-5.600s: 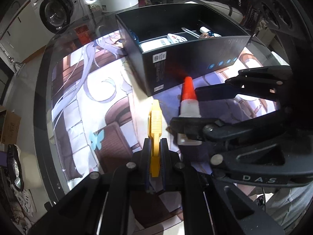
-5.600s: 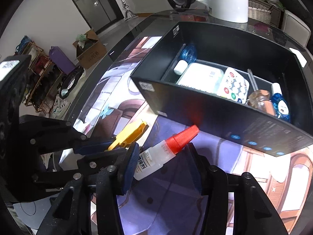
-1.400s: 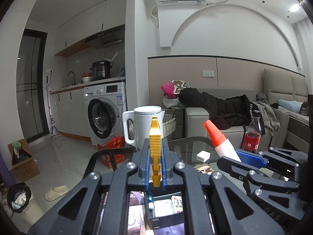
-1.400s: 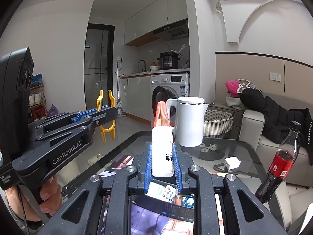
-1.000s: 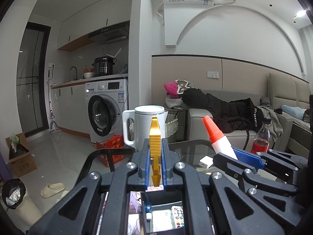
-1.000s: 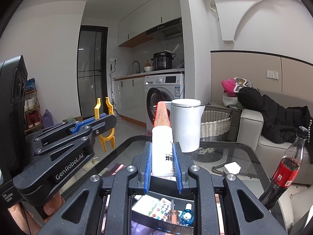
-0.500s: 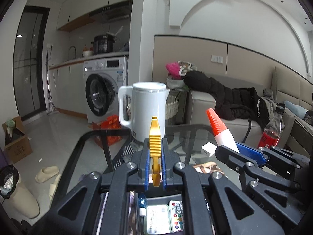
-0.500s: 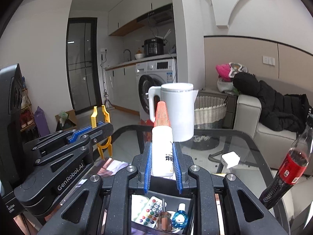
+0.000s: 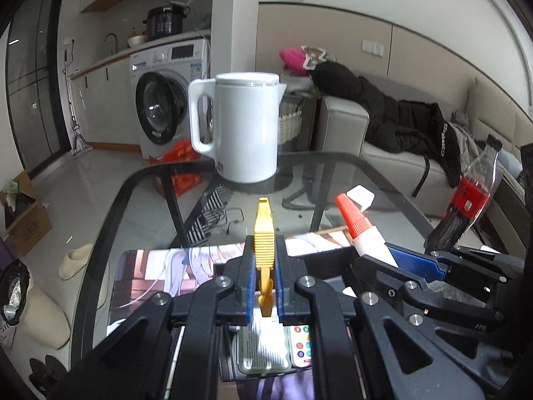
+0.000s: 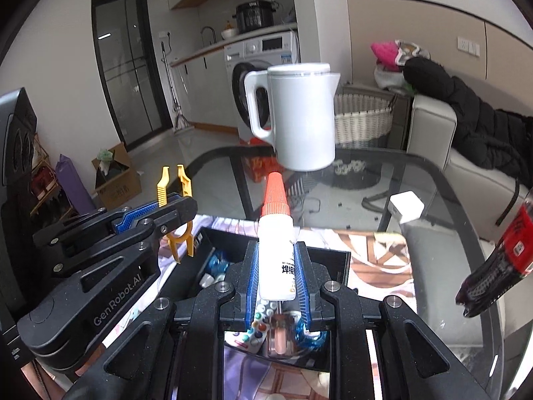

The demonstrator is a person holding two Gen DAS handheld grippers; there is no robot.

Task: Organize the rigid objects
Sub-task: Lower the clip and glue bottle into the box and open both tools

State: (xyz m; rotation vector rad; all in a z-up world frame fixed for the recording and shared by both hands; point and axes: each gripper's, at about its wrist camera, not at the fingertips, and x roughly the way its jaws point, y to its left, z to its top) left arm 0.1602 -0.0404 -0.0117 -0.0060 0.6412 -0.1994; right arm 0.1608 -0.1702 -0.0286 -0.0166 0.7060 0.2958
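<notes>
In the left wrist view my left gripper [image 9: 264,286] is shut on a yellow plastic clip [image 9: 264,233] that stands up between the blue pads. My right gripper [image 10: 275,283] is shut on a white glue bottle [image 10: 275,260] with a ribbed red cap [image 10: 275,196] pointing forward. Both hang side by side over an open black box [image 10: 329,263]. Inside the box lie a white case [image 9: 263,346], a small remote with coloured buttons [image 10: 256,330] and blue-capped items [image 10: 306,335]. The right wrist view shows the left gripper [image 10: 160,213] at its left, clip [image 10: 176,183] included.
A white kettle [image 9: 245,126] stands on the glass table [image 9: 333,170] beyond the box. A cola bottle [image 9: 466,196] and a white charger cube [image 9: 359,196] stand to the right. A printed mat [image 9: 160,273] lies under the box. Beyond the table edge are the floor and a sofa.
Both grippers have tipped downward and moved forward toward the kettle. The box and its contents now fill more of the lower view. Both grips are unchanged.
</notes>
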